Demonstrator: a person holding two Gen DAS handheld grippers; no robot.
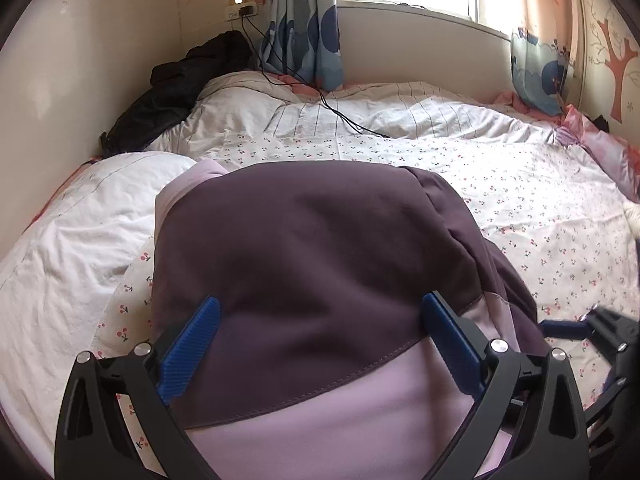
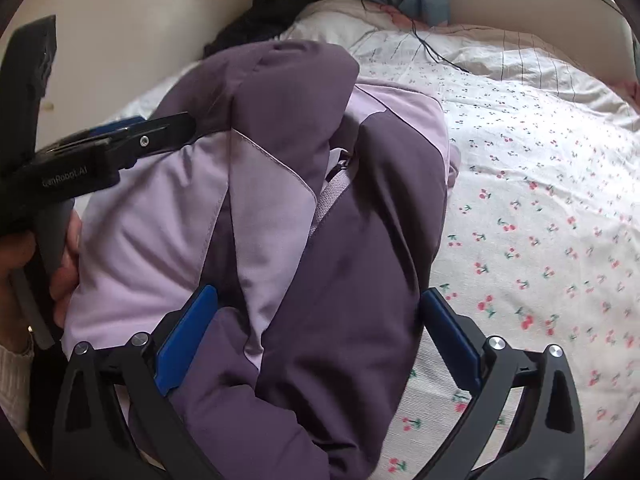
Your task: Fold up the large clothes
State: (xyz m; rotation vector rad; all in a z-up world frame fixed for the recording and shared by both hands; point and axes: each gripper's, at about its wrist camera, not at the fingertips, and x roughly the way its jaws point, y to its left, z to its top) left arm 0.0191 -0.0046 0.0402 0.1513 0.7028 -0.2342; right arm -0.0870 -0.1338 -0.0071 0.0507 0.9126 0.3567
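A padded jacket (image 1: 304,248) in dark purple with lilac panels lies folded in a thick bundle on the cherry-print bedspread (image 1: 520,208). My left gripper (image 1: 320,312) is wide open, its blue pads either side of the bundle's near end. In the right wrist view the jacket (image 2: 304,200) lies lengthwise with its zip showing. My right gripper (image 2: 320,304) is wide open around the jacket's near end. The left gripper shows there at the jacket's left side (image 2: 120,136), held by a hand. The right gripper shows at the far right of the left wrist view (image 1: 592,332).
A white pillow (image 1: 68,240) lies left of the jacket. A black garment (image 1: 176,88) is heaped in the far left corner by the wall. A black cable (image 1: 320,96) runs from a wall socket across the bed. Curtains (image 1: 304,20) hang at the window.
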